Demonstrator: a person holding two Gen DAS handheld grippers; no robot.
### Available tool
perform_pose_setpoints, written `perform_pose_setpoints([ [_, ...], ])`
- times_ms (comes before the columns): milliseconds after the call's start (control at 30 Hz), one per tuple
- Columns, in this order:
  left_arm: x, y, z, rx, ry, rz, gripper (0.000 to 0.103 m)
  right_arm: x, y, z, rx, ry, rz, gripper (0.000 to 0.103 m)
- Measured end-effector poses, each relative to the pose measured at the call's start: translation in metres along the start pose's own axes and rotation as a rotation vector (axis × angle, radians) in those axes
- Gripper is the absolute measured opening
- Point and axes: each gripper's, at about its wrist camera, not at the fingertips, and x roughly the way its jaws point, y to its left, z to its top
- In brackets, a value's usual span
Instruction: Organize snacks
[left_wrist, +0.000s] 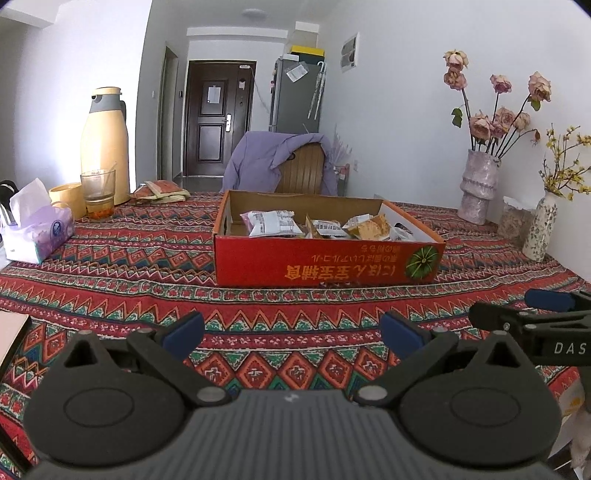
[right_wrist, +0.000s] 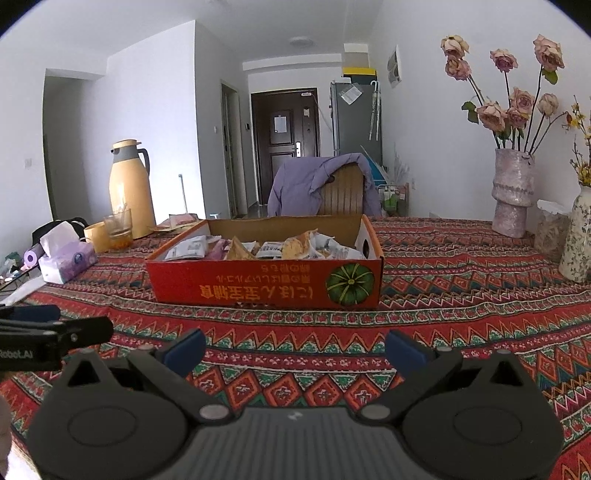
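Left wrist view shows the left gripper (left_wrist: 291, 334) hovering over the patterned cloth (left_wrist: 147, 266), its blue-padded fingers spread wide with nothing between them. Ahead on the cloth sits a red box (left_wrist: 325, 260) with a pumpkin picture on its near wall. Snacks (left_wrist: 271, 222) in white and tan wrappers lie loose inside it. Left of the box are a tissue pack (left_wrist: 38, 236), a glass (left_wrist: 98, 194) and a yellow flask (left_wrist: 105, 142). At the right stands a vase (left_wrist: 478, 190) of dried roses, near the wall. Behind the table, a chair (left_wrist: 301, 168) carries a purple jacket. Right wrist view shows the right gripper (right_wrist: 295, 349), just beside the left one, also spread wide and empty, well short of the box.
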Motion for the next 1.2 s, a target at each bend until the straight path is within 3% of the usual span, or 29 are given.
perform_pose_setpoints([
  [1200, 0.0018, 0.0014, -0.0011, -0.005, 0.006, 0.006, 0.103, 0.0018, -0.0019, -0.0016, -0.001, 0.011, -0.002, 0.103],
])
